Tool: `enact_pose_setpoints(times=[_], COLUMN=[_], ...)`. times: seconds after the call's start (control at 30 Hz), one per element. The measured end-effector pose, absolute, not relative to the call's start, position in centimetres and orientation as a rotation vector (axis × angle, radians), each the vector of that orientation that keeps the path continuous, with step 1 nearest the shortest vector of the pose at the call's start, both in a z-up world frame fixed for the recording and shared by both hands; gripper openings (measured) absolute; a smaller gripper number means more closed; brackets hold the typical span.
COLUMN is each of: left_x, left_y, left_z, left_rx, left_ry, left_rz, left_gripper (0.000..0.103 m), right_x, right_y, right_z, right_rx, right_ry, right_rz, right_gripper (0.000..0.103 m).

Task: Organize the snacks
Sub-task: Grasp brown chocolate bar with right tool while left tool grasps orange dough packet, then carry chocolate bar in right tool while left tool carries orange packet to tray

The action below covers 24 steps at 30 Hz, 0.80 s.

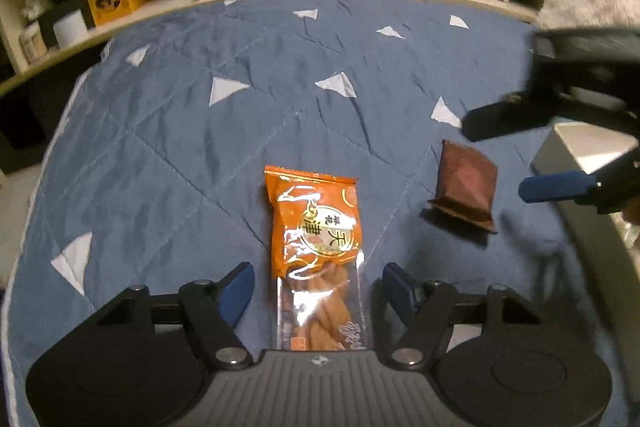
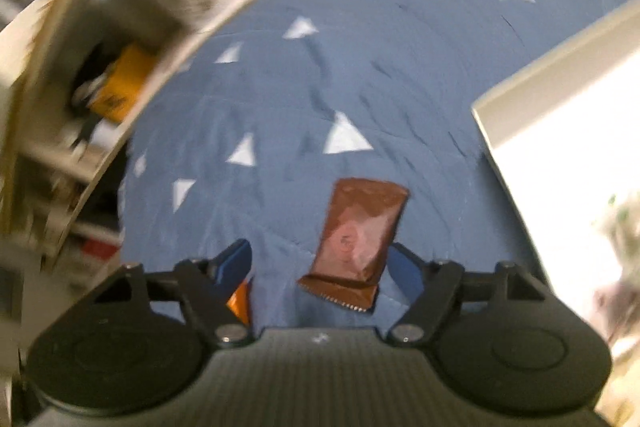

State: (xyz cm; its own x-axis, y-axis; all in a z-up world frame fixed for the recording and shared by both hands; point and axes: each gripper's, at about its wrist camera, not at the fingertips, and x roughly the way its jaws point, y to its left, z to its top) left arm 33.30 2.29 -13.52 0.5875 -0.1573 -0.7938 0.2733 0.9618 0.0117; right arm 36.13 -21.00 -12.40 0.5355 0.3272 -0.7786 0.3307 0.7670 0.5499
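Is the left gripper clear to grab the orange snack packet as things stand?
Probably yes. The left gripper is open with the orange packet lying flat between its fingers on the blue quilt, nothing on top; the brown packet lies apart.

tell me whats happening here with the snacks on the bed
A person is working two handheld grippers over a blue quilt with white triangles. The left gripper is open and straddles an orange snack packet lying flat. The right gripper is open too, lined up on a small brown packet that sits closer to its right finger. Neither packet is gripped yet. A white box sits at the right edge of the quilt.
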Motion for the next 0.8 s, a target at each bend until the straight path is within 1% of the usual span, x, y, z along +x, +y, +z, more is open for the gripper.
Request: enact_pose_setpoints(times=[0.07, 0.13, 0.27, 0.3, 0.4, 0.47, 0.5, 0.53, 0.6, 0.8], left_x=[33.4, 33.5, 33.6, 33.6, 33.7, 33.7, 33.7, 33.7, 33.7, 33.1], left_y=[2.4, 2.6, 2.8, 2.9, 3.1, 3.3, 3.4, 3.6, 3.8, 4.8], left_z=[-13.6, -13.7, -13.8, -13.8, -13.7, -13.8, -13.7, -13.6, -13.4, -12.1], left_rx=[0.14, 0.123, 0.114, 0.103, 0.069, 0.049, 0.036, 0.019, 0.003, -0.075], left_ry=[0.902, 0.902, 0.902, 0.903, 0.907, 0.913, 0.916, 0.918, 0.918, 0.902], left_rz=[-0.248, -0.24, -0.229, -0.228, -0.223, -0.23, -0.233, -0.235, -0.232, -0.223], left_gripper=[0.071, 0.067, 0.062, 0.062, 0.056, 0.05, 0.046, 0.044, 0.041, 0.04], right_x=[36.5, 36.9, 37.4, 37.6, 37.5, 37.2, 37.0, 36.9, 36.5, 34.8], right_y=[-20.5, -19.5, -17.2, -16.6, -15.3, -15.1, -15.1, -15.2, -15.5, -16.2], right_z=[-13.2, -13.9, -14.6, -14.7, -15.0, -15.0, -15.1, -15.1, -15.0, -13.5], right_rx=[0.765, 0.769, 0.677, 0.637, 0.536, 0.504, 0.496, 0.485, 0.476, 0.406], right_ry=[1.039, 1.054, 1.048, 1.043, 1.032, 1.016, 1.011, 1.009, 1.001, 0.967], right_rz=[-0.05, -0.079, -0.147, -0.153, -0.153, -0.124, -0.109, -0.106, -0.068, 0.036], right_gripper=[0.078, 0.077, 0.076, 0.074, 0.064, 0.062, 0.058, 0.048, 0.048, 0.047])
